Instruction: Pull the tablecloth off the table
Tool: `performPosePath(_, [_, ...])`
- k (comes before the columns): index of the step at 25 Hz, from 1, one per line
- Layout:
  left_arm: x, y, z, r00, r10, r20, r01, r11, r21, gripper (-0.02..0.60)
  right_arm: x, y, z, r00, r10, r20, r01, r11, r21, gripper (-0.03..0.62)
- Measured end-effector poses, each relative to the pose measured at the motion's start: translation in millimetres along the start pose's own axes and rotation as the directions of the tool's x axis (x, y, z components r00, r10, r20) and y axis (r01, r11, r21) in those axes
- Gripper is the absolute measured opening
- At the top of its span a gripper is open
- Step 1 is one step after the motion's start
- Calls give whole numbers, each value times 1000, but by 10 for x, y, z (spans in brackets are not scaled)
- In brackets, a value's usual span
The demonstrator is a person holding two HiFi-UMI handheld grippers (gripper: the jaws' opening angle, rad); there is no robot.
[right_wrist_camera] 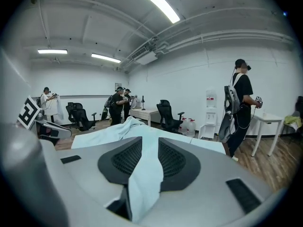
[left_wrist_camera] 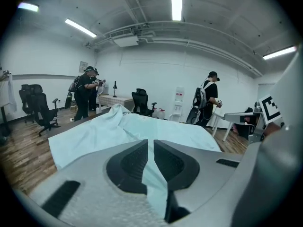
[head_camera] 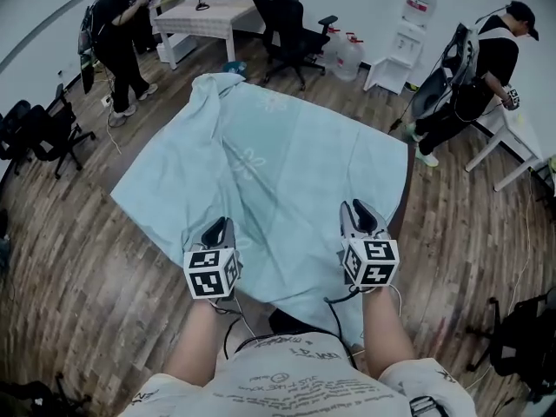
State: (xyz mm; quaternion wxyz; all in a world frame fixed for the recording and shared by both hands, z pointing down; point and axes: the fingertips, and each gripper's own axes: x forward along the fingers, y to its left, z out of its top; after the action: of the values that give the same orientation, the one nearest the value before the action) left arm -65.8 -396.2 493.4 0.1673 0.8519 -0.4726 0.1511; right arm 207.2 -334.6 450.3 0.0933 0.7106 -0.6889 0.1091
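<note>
A light blue tablecloth (head_camera: 261,155) with a faint flower print lies rumpled over a table, whose dark edge (head_camera: 408,185) shows at the right. Its near hem hangs down in front of me. My left gripper (head_camera: 217,231) is at the near left part of the cloth. In the left gripper view its jaws (left_wrist_camera: 150,148) are pinched on a fold of the tablecloth (left_wrist_camera: 123,126). My right gripper (head_camera: 363,215) is at the near right part. In the right gripper view its jaws (right_wrist_camera: 150,148) stand apart, with a strip of the tablecloth (right_wrist_camera: 142,174) lying loose between them.
Wooden floor surrounds the table. Black office chairs stand at the back (head_camera: 291,20) and far left (head_camera: 48,133). One person (head_camera: 117,37) stands at the back left by a white table (head_camera: 204,20), another (head_camera: 473,81) at the right near a white desk (head_camera: 521,142). Water bottles (head_camera: 347,55) sit by the wall.
</note>
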Motion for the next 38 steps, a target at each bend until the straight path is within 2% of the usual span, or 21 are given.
performPosePath(1, [138, 74, -23, 1000, 11, -18, -11, 1000, 1, 43, 137, -92, -43, 1000, 3, -20, -3, 1000, 1, 108])
performPosePath(3, [426, 212, -90, 998, 30, -58, -30, 1000, 8, 123, 401, -305, -142, 998, -9, -56, 9, 1000, -3, 109])
performPosePath(9, [1335, 745, -446, 974, 115, -198, -103, 992, 66, 171, 1237, -948, -566, 980, -75, -183, 68, 997, -45, 139])
performPosePath(14, [1934, 1145, -645, 951, 150, -271, -143, 989, 42, 235, 1835, -1317, -929, 965, -73, -254, 67, 997, -34, 186])
performPosePath(19, [2331, 1352, -886, 928, 148, -340, -169, 985, -31, 270, 2206, -1578, -1351, 929, -83, -360, 77, 997, -32, 199])
performPosePath(24, [2569, 1390, -1101, 899, 146, -413, -158, 987, 4, 275, 2439, -1684, -1749, 875, -78, -477, 77, 997, -23, 199])
performPosePath(29, [2642, 1409, -1113, 900, 109, -422, -128, 992, -18, 276, 2547, -1721, -1914, 833, -90, -545, 76, 996, -49, 183])
performPosePath(31, [2664, 1366, -1119, 903, 84, -422, -97, 995, -9, 254, 2583, -1670, -1926, 819, -95, -566, 64, 995, -74, 88])
performPosePath(32, [2667, 1326, -1132, 902, 71, -426, -79, 997, -1, 202, 2598, -1641, -1939, 810, -106, -577, 65, 994, -91, 44])
performPosePath(33, [2668, 1281, -1148, 899, 63, -433, -65, 998, 9, 114, 2610, -1619, -1953, 803, -120, -584, 70, 992, -107, 24])
performPosePath(34, [2670, 1244, -1163, 896, 64, -439, -61, 998, 22, 52, 2618, -1610, -1967, 799, -130, -587, 79, 991, -112, 18])
performPosePath(35, [2673, 1217, -1175, 892, 74, -446, -64, 997, 37, 30, 2618, -1612, -1976, 799, -133, -586, 91, 991, -101, 17])
performPosePath(38, [2649, 1154, -1166, 884, 92, -458, -67, 995, 71, 15, 2551, -1644, -1912, 815, -129, -565, 126, 991, -44, 15])
